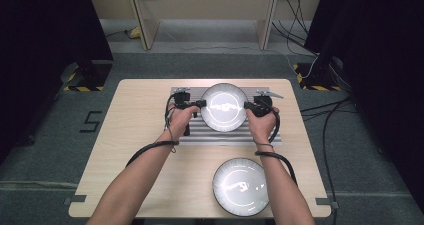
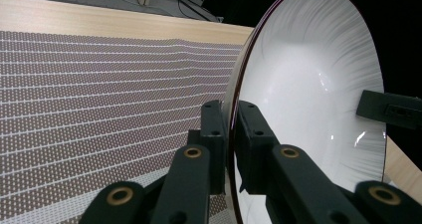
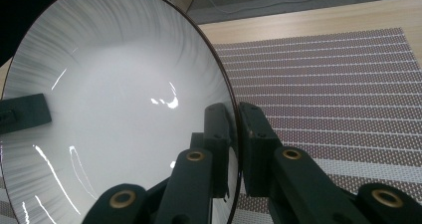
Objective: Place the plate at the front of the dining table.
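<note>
Plate held by both rims over the mat

Plates number two on the bench (image 1: 135, 135). The far plate (image 1: 223, 107) sits over the striped mat (image 1: 200, 135) in the middle of the bench, gripped on opposite edges. The left gripper (image 1: 200, 104) has its jaws pinched narrow on the plate's left rim; in the left gripper view the rim (image 2: 232, 134) runs straight between the two black jaws. The right gripper (image 1: 248, 106) clamps the right rim the same way, seen up close in the right gripper view, where the plate (image 3: 114, 109) shows a white, glossy inside with nothing on it. The second plate (image 1: 240, 186) lies nearer the person, by the right forearm, also bare. Cables (image 1: 150, 150) trail back from both grippers along the wrists. Beyond the bench stand table legs (image 1: 142, 20) and floor cables (image 1: 325, 110).
</note>
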Available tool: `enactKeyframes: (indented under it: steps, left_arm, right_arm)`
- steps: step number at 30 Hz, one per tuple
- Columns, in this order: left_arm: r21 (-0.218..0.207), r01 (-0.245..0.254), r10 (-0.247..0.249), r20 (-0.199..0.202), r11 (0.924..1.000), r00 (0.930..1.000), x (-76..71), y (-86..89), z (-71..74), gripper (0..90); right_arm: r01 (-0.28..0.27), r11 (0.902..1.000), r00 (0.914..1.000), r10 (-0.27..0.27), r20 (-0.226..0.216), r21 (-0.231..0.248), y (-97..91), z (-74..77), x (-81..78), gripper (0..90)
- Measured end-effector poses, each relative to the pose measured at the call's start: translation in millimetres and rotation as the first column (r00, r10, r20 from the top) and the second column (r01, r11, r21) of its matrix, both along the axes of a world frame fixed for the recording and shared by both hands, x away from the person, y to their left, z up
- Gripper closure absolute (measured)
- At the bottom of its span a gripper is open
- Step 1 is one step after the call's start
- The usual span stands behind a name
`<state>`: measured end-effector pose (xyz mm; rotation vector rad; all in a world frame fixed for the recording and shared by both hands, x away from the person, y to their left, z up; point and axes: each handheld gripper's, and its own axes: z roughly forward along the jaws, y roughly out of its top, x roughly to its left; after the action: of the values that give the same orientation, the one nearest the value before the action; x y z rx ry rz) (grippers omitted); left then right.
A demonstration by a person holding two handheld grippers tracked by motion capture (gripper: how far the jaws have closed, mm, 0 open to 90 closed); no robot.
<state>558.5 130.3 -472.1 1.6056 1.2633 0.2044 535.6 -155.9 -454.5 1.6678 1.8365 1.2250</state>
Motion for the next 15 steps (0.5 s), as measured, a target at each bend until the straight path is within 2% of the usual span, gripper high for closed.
enactKeyframes:
  steps: [15]
  left_arm:
    - [0.009, -0.008, 0.008, -0.022, 0.9999, 0.9997, 3.5, -1.2, -8.4, 82.4]
  right_arm:
    - [0.008, 0.9999, 0.9998, -0.009, -0.019, -0.009, 1.1, -7.2, 3.5, 83.6]
